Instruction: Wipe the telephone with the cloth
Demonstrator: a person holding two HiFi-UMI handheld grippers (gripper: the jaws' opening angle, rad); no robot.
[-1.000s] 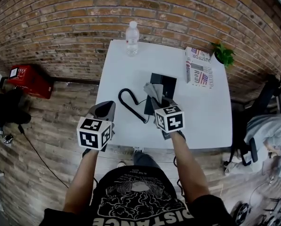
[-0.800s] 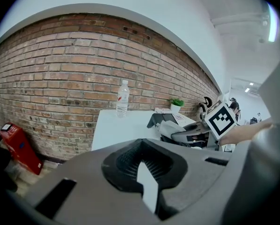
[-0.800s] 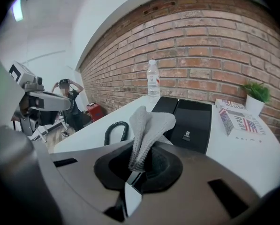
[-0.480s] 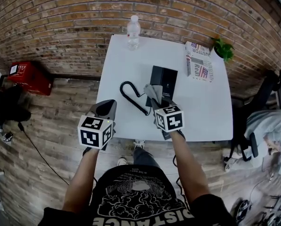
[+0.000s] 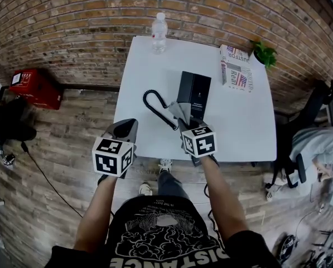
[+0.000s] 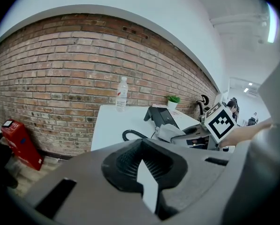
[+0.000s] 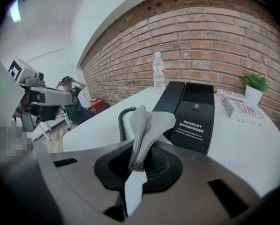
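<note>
The telephone, a black set, is seen lying on the white table. The grey cloth is pinched between the jaws of the right gripper, which are closed on it, and its loose folds are bunched up out of them. This gripper is held at the telephone's near end, with the cloth directed at it. From the head view the cloth is seen over the telephone's near edge, but whether the two are touching cannot be told.

The left gripper is held well apart from the telephone, nearer to the person and to its left, past the table's near edge. Its jaws are brought together and nothing is held between them.

A black coiled cord is laid on the table just left of the telephone. A water bottle is stood upright beyond the telephone and to its left. A printed box is placed to the telephone's right, and a small green plant is set farther right and beyond.
</note>
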